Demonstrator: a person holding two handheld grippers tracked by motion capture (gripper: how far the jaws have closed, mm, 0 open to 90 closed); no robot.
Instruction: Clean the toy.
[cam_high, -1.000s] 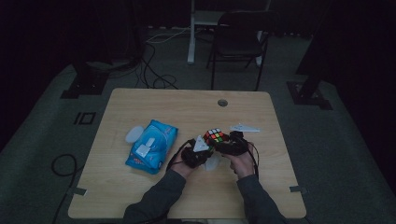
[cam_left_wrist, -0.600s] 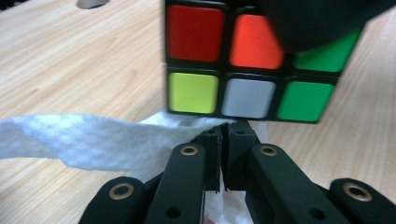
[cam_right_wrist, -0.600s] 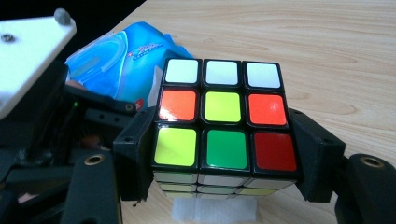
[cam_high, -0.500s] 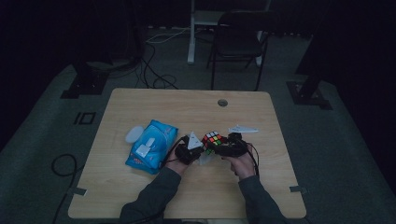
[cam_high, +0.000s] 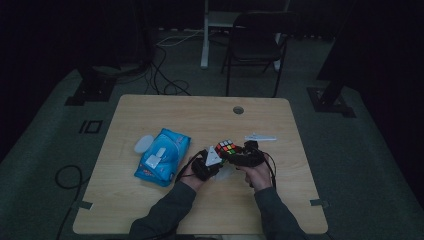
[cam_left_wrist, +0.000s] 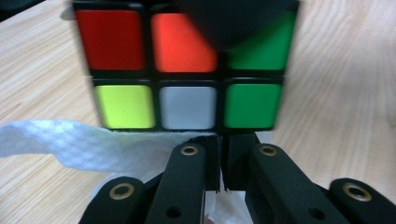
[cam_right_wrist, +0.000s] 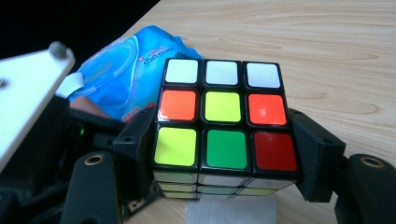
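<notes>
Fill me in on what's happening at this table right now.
A person seated at the wooden table is cleaning a puzzle cube. The right gripper is clamped on the cube's sides, holding it just above the tabletop. The left gripper is pinched shut on a white wipe and presses it against the cube's lower edge. A blue wipes pack lies to the left.

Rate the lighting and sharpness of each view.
High view: dim and underexposed, floor nearly black. Left gripper view: bright, cube and wipe softly blurred. Right gripper view: well lit, cube sharp, small glare on a red sticker, blue wipes pack slightly soft.
</notes>
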